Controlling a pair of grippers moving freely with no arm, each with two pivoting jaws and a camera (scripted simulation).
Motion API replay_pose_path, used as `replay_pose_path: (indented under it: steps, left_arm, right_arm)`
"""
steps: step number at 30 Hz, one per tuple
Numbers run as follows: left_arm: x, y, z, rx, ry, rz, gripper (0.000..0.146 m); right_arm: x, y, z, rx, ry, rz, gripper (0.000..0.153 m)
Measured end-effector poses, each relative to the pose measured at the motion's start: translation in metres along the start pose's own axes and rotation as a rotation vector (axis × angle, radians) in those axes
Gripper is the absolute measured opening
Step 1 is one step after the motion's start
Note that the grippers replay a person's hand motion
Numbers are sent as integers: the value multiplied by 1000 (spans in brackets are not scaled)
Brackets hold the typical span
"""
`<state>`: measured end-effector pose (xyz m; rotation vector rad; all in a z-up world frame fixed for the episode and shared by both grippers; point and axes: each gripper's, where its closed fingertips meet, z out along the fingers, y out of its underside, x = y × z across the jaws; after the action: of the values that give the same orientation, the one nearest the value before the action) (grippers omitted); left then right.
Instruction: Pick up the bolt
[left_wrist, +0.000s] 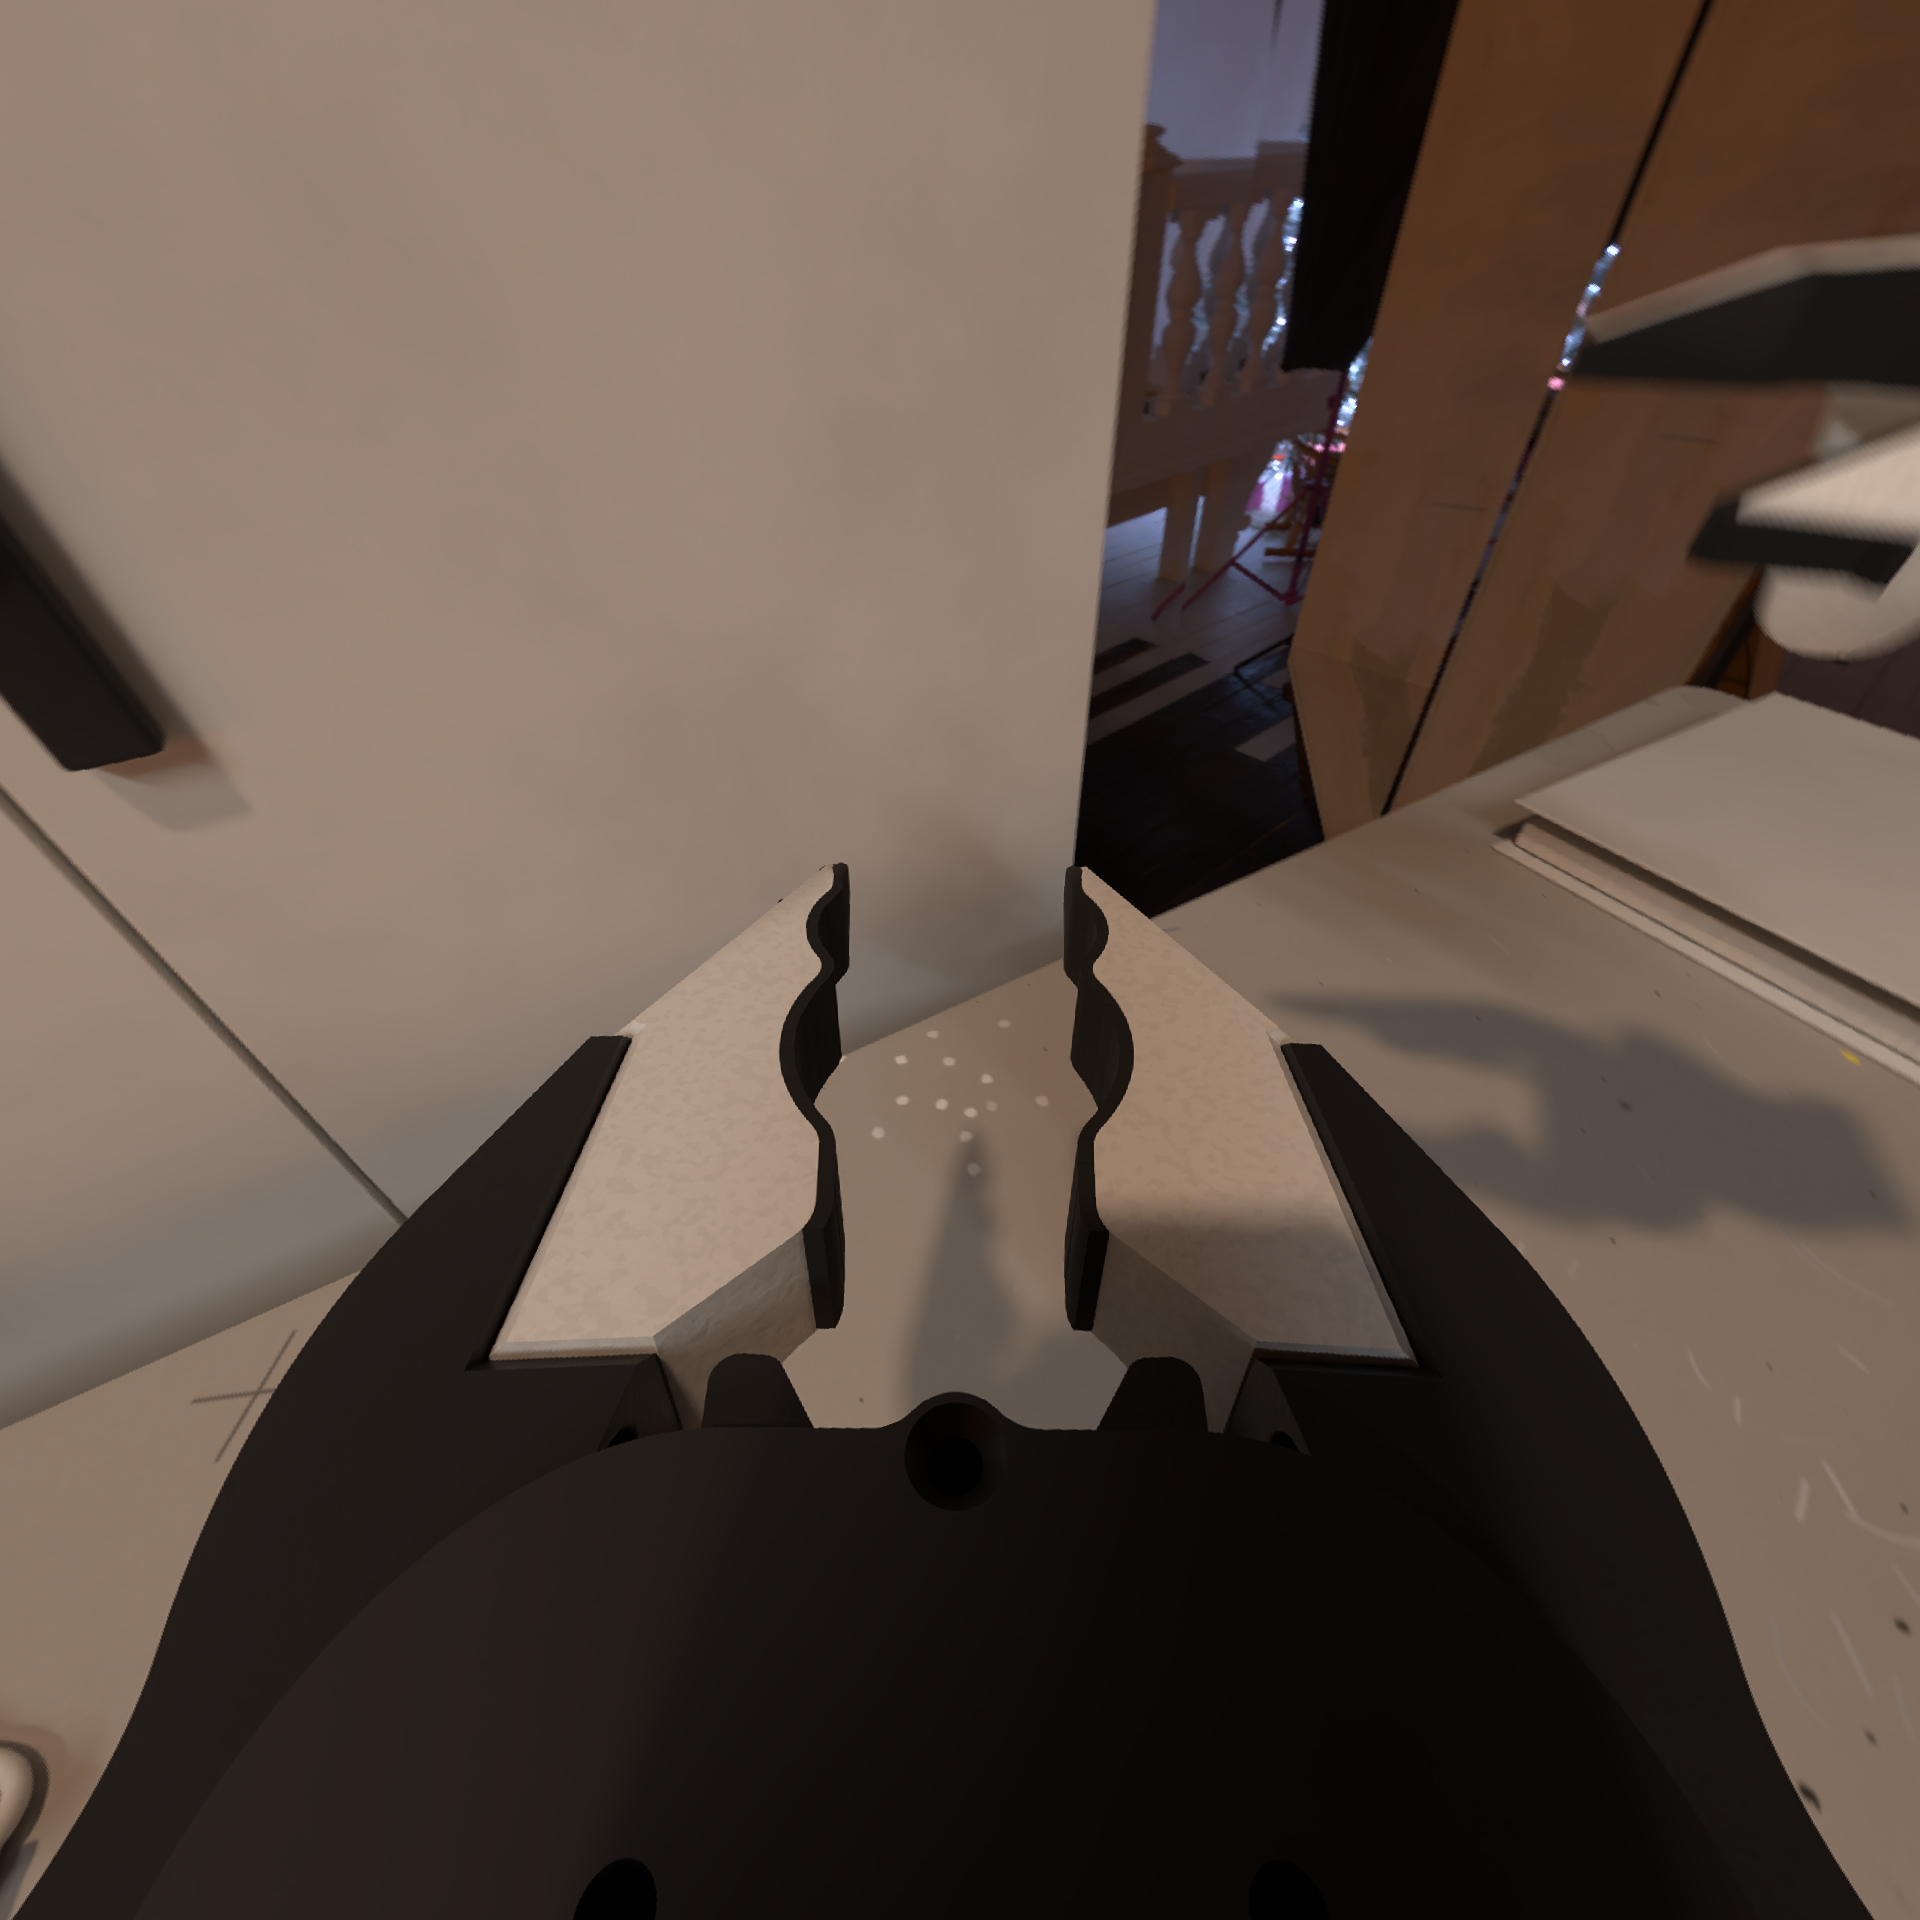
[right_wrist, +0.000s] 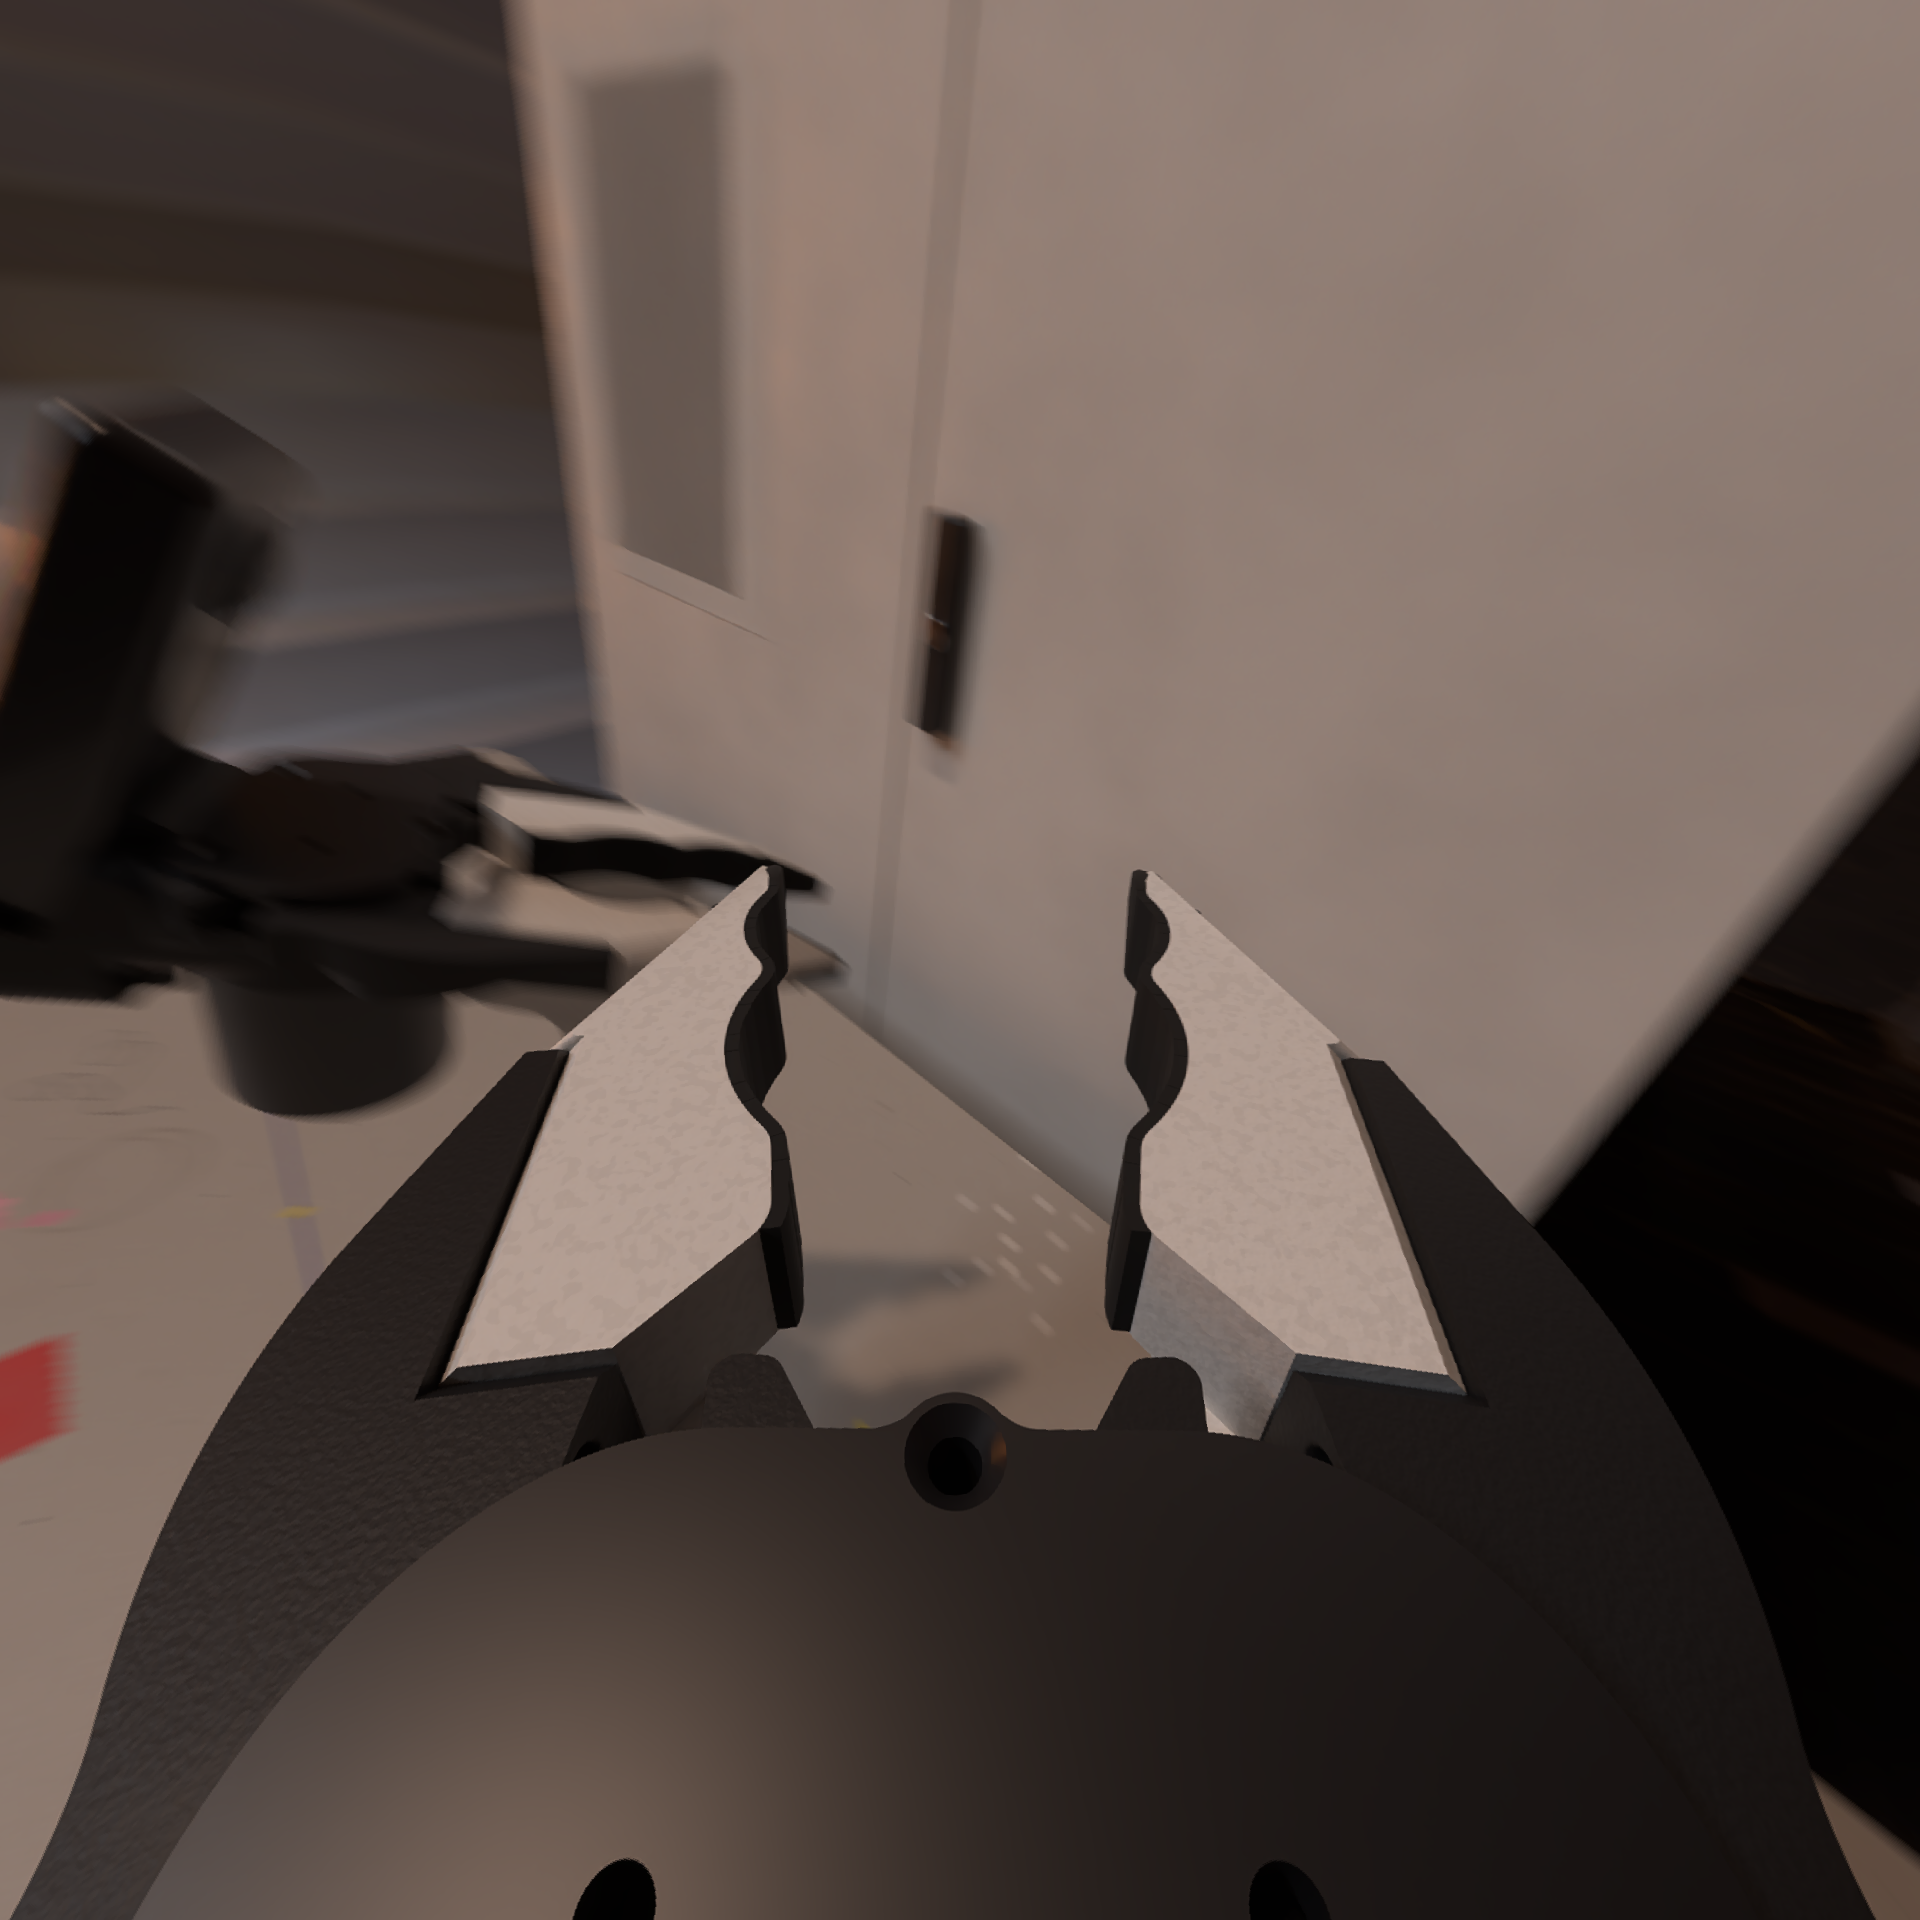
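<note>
I cannot make out a bolt in either view. My left gripper (left_wrist: 956, 883) is open and empty, low over the pale tabletop (left_wrist: 1455, 1195), with its jaws apart over a cluster of small white dots (left_wrist: 945, 1081). My right gripper (right_wrist: 956, 888) is also open and empty, and its view is blurred. The right gripper shows blurred at the upper right of the left wrist view (left_wrist: 1787, 436). The left gripper shows blurred at the left of the right wrist view (right_wrist: 343, 862), above a dark cylinder shape (right_wrist: 322, 1039).
A white cabinet panel (left_wrist: 623, 468) stands close ahead of the left gripper, with a black handle (left_wrist: 62, 665). The table edge (left_wrist: 1226, 894) drops into a dark gap beside brown boards (left_wrist: 1507, 416). A flat white plate (left_wrist: 1766, 831) lies at the right. Red marks (right_wrist: 36, 1392) are on the table.
</note>
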<state>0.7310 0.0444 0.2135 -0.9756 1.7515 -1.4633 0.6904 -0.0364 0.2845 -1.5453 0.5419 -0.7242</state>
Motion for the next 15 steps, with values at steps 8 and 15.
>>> replay_pose_path:
  steps: [8, 15]
  left_arm:
    - [-17, 3, 3, -41, -49, -14, 39]
    - [11, -4, -57, 46, 39, 26, 48]
  right_arm:
    - [80, 87, -30, -272, 410, -40, 62]
    - [55, 61, -62, -175, 336, -34, 66]
